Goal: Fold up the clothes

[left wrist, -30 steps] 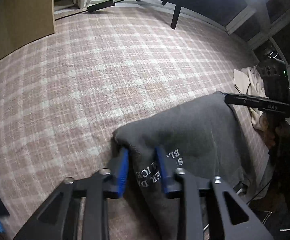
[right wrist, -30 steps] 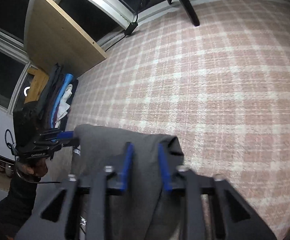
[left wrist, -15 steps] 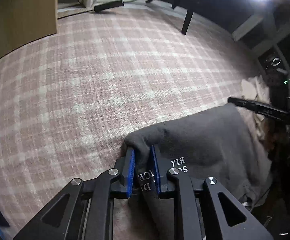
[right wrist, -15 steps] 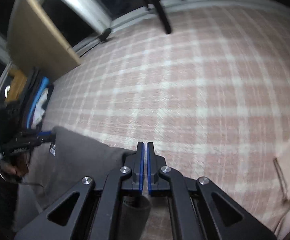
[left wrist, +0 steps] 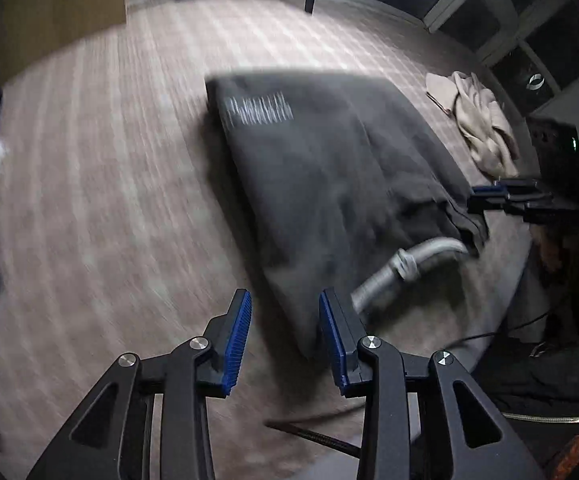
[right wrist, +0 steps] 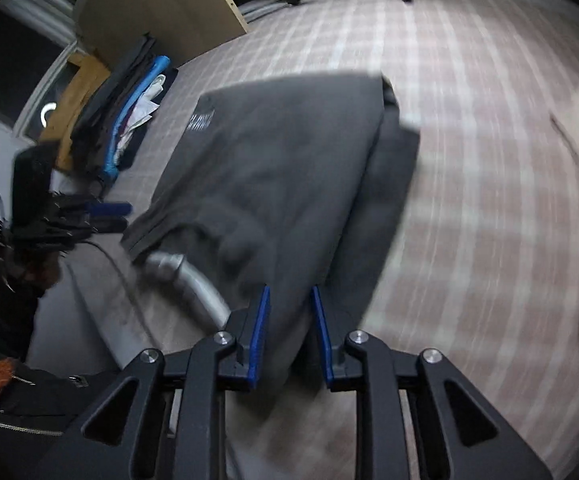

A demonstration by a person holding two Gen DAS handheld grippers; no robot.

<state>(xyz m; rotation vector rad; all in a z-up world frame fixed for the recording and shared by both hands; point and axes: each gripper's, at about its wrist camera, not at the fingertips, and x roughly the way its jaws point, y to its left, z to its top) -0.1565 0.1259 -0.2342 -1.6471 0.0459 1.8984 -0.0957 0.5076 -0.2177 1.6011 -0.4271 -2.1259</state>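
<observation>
Fingers [left wrist: 241,332] of the left gripper [left wrist: 285,332] and right gripper [right wrist: 289,330] are being held apart around the grey garment [left wrist: 329,176] at frame centre; a beige cloth [left wrist: 481,128] is lying upper right.

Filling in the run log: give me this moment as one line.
task: fold clothes | left gripper: open | right gripper: open | grey garment: folded flat on plaid surface, released | frames blurred

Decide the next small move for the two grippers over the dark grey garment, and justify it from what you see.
Probably draw both back. The left gripper and right gripper are open, and the grey garment lies folded on the plaid surface, corners between the fingers; its drawstring trails out.
</observation>
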